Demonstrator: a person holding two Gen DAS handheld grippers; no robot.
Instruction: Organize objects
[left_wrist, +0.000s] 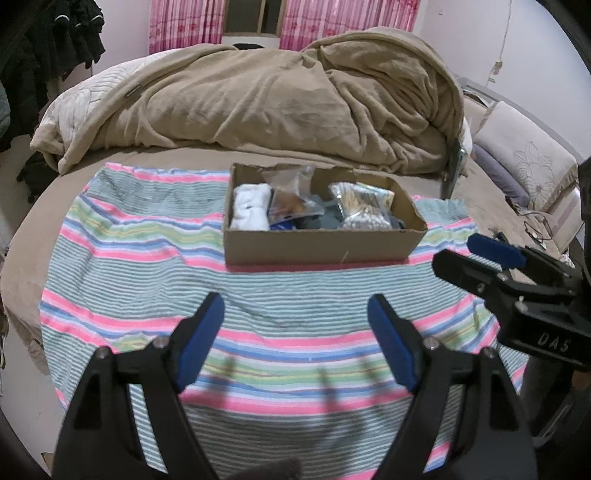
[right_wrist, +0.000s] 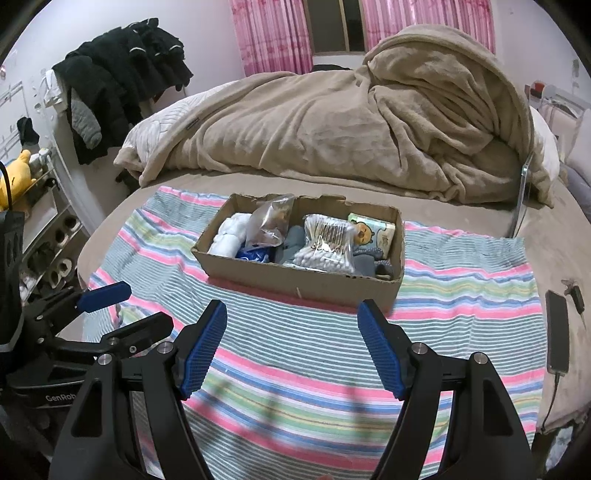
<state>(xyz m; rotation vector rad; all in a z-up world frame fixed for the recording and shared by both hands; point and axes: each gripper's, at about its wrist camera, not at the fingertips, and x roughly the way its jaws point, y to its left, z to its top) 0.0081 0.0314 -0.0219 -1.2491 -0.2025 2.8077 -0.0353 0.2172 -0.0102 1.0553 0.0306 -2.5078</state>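
Note:
An open cardboard box (left_wrist: 317, 245) (right_wrist: 303, 282) stands on a striped towel (left_wrist: 155, 251) (right_wrist: 461, 280) spread on the bed. Inside lie a white rolled cloth (left_wrist: 250, 206) (right_wrist: 231, 236), a clear plastic bag (left_wrist: 291, 195) (right_wrist: 267, 221), a cotton swab pack (left_wrist: 364, 208) (right_wrist: 323, 245), a tissue pack with a cartoon (right_wrist: 373, 232) and grey cloth (right_wrist: 291, 245). My left gripper (left_wrist: 295, 306) (right_wrist: 122, 306) is open and empty, in front of the box. My right gripper (right_wrist: 291, 314) (left_wrist: 465, 254) is open and empty, near the box's front wall.
A heaped beige blanket (left_wrist: 277, 99) (right_wrist: 351, 122) fills the bed behind the box. A phone on a cable (right_wrist: 557, 332) lies at the bed's right edge. Pillows (left_wrist: 524, 162) are at the right. Dark clothes (right_wrist: 122, 81) hang at the left, above a shoe rack (right_wrist: 55, 236).

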